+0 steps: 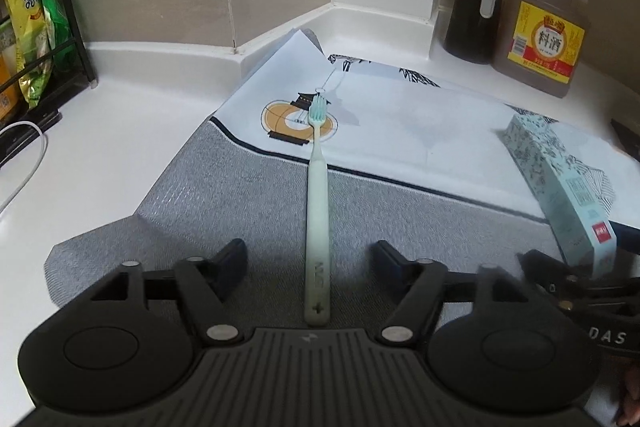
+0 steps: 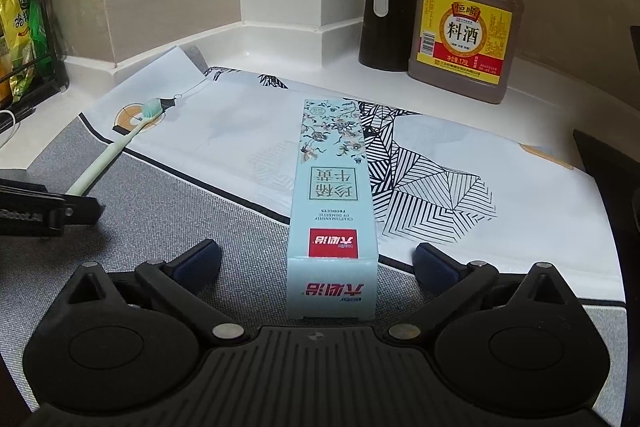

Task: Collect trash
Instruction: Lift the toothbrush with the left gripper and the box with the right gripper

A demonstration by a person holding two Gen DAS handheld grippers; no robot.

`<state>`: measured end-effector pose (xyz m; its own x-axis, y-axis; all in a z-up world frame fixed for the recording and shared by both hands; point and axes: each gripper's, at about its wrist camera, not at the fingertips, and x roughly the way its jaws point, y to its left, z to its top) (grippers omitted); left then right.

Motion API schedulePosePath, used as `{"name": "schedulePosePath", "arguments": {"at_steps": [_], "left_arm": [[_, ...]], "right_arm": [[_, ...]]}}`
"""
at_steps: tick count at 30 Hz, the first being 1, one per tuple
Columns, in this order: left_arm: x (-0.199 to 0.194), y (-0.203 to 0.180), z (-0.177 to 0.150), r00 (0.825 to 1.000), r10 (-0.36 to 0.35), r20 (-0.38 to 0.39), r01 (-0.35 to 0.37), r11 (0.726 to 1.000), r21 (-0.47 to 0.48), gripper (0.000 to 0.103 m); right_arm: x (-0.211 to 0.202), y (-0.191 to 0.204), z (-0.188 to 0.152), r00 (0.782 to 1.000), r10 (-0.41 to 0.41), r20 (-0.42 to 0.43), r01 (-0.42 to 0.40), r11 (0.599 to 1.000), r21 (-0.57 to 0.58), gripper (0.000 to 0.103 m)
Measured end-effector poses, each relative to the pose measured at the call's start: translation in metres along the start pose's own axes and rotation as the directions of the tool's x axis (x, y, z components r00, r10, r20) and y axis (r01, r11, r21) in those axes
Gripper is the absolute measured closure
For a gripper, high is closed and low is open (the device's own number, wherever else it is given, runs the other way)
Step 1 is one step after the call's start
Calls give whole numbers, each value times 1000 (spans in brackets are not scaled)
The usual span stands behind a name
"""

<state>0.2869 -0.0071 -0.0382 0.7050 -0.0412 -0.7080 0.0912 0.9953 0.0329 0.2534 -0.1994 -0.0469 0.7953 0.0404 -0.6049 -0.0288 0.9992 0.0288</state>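
A pale green toothbrush (image 1: 317,203) lies flat on the grey-and-white patterned mat (image 1: 224,187), handle end between the fingers of my left gripper (image 1: 310,259), which is open with its pads clear of the handle. A long light-blue toothpaste box (image 2: 334,203) lies on the same mat (image 2: 160,227), its near end between the fingers of my right gripper (image 2: 318,261), also open and wide of the box. The toothbrush (image 2: 112,155) shows at the left of the right wrist view, the box (image 1: 560,187) at the right of the left wrist view.
A cooking wine jug (image 2: 464,15) and a dark sauce dispenser (image 2: 386,7) stand at the back right against the wall. A black rack with snack bags (image 1: 28,39) is at the far left, a white cable (image 1: 24,155) beside it. The white counter (image 1: 112,147) surrounds the mat.
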Motion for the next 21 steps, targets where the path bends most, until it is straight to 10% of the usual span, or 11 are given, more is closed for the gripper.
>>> {"name": "schedulePosePath", "arguments": {"at_steps": [5, 7, 9, 11, 13, 21], "left_arm": [[6, 1, 4, 1000, -8, 4, 8, 1000, -25, 25], [2, 0, 5, 1000, -24, 16, 24, 1000, -14, 72], [-2, 2, 6, 999, -51, 1, 51, 998, -35, 90], [-3, 6, 6, 998, -62, -4, 62, 996, -62, 90], [-6, 7, 4, 998, -58, 1, 58, 996, -71, 90], [-41, 12, -6, 995, -83, 60, 88, 992, -93, 90]], "right_arm": [[12, -2, 12, 1000, -22, -8, 22, 1000, 1, 0], [14, -4, 14, 999, -32, -7, 32, 999, 11, 1], [10, -3, 12, 999, -43, 14, 43, 999, 11, 9], [4, -3, 9, 999, -35, 36, 35, 999, 6, 24], [-2, -1, 7, 998, -32, 56, 32, 999, -5, 62], [-29, -10, -2, 995, 1, 96, -6, 999, 48, 62]]}}
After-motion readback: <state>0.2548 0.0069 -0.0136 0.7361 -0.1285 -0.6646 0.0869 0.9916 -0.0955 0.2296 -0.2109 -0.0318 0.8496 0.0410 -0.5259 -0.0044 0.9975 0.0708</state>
